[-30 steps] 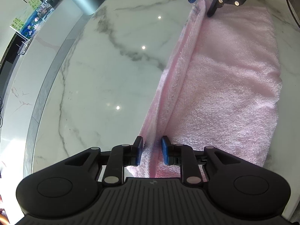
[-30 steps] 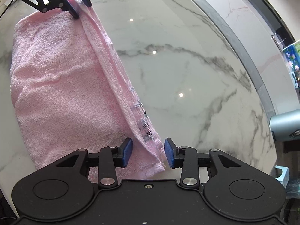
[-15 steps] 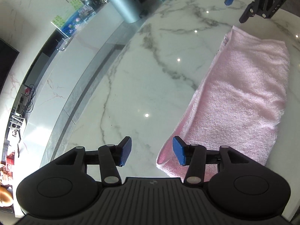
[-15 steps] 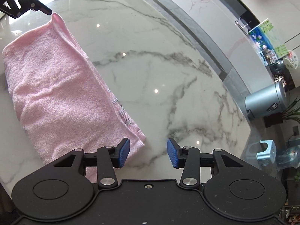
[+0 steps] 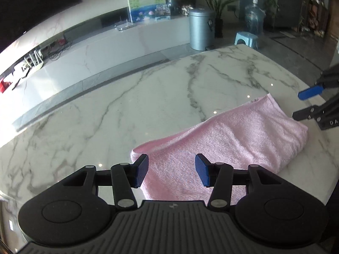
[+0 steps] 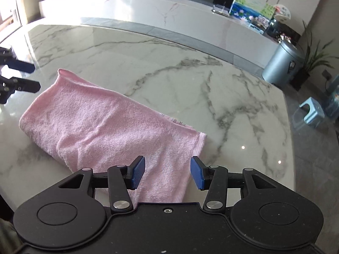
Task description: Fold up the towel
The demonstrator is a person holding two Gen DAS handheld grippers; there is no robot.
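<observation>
A pink towel (image 5: 228, 146) lies folded in a long strip on the white marble table (image 5: 127, 105). My left gripper (image 5: 171, 172) is open and empty, held above the towel's near end. My right gripper (image 6: 167, 172) is open and empty above the towel's other end (image 6: 118, 133). The right gripper also shows at the right edge of the left wrist view (image 5: 307, 103), open, beyond the towel's far end. The left gripper shows at the left edge of the right wrist view (image 6: 23, 76), open, next to the towel's far corner.
A low white marble bench (image 5: 106, 48) runs behind the table. A grey metal bin (image 5: 200, 29), a blue stool (image 5: 246, 39), a water jug (image 5: 254, 19) and a plant (image 6: 313, 59) stand on the floor beyond the table's far edge.
Both grippers let go of the towel's lifted edge, opened and drew back and up. The towel now lies flat, folded over. Both cameras have tilted up toward the room.
</observation>
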